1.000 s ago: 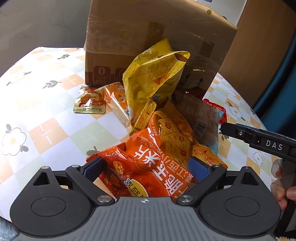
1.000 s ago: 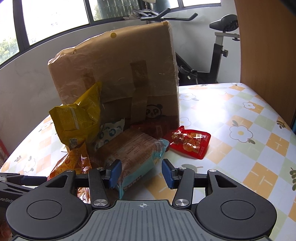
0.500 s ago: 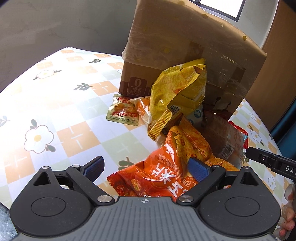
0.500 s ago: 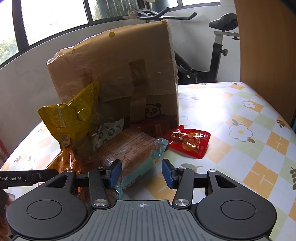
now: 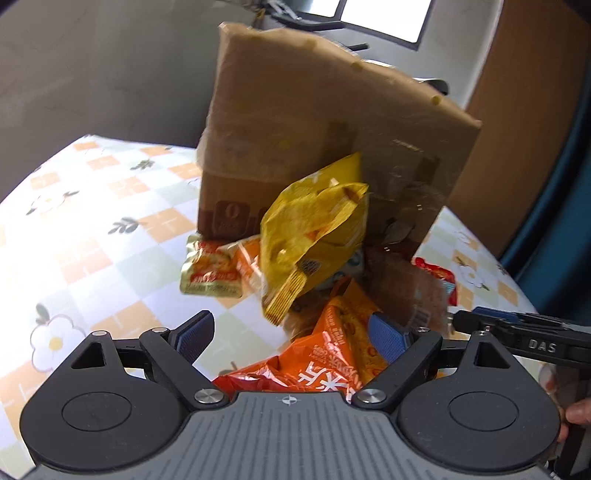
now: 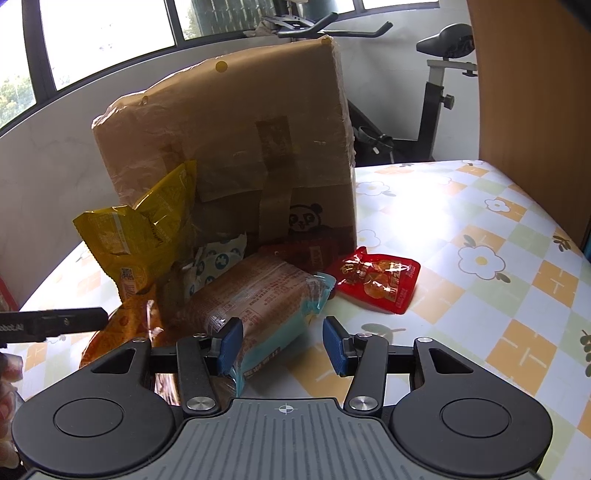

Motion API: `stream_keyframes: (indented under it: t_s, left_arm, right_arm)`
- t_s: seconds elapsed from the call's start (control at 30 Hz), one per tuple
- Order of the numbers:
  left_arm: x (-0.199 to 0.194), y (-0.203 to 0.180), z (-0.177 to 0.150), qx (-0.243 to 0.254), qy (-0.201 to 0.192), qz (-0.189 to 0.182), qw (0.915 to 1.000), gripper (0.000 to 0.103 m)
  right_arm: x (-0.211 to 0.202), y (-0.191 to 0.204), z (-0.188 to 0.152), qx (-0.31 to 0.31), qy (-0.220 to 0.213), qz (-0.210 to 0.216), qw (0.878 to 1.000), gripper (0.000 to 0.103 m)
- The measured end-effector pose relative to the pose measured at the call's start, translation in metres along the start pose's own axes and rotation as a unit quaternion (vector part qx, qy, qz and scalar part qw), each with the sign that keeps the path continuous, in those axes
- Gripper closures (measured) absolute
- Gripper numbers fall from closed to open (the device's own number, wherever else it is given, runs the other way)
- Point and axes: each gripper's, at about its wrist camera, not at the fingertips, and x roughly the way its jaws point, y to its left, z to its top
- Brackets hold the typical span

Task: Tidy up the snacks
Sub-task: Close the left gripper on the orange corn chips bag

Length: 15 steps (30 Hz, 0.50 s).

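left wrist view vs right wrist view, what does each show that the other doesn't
Only the left wrist view shows the pale sachet lying at the box's left corner and the orange chip bag between the open left gripper. Only the right wrist view shows the exercise bike, the windows and the box's panda print. Both show the cardboard box, yellow bag, red pouch and brown packet.

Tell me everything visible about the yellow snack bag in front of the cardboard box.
The yellow snack bag is a crinkled, glossy foil-like packet with printed text, a small code patch and a ridged crimped seal at its lower end. It stands tilted and puffed, leaning against the taped cardboard box, atop the pile above the orange packets. It looks unopened. Neither gripper touches it.
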Motion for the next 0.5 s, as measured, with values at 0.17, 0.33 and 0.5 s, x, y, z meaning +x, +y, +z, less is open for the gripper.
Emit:
stream_keyframes:
  t_s: [0.17, 0.33, 0.5]
  left_arm:
    - [-0.010, -0.020, -0.002, 0.114, 0.005, -0.054, 0.9920, 0.009]
    - [-0.005, -0.030, -0.022, 0.177, 0.030, -0.085, 0.9801, 0.008]
    - [0.005, -0.030, -0.033, 0.192, 0.034, -0.086, 0.9771, 0.008]
  right_arm:
    - [0.001, -0.001, 0.000, 0.004, 0.000, 0.000, 1.000, 0.058]
    - [0.000, -0.002, -0.001, 0.006, 0.000, -0.001, 1.000, 0.058]
    - [0.001, -0.003, -0.001, 0.008, 0.002, -0.001, 1.000, 0.058]
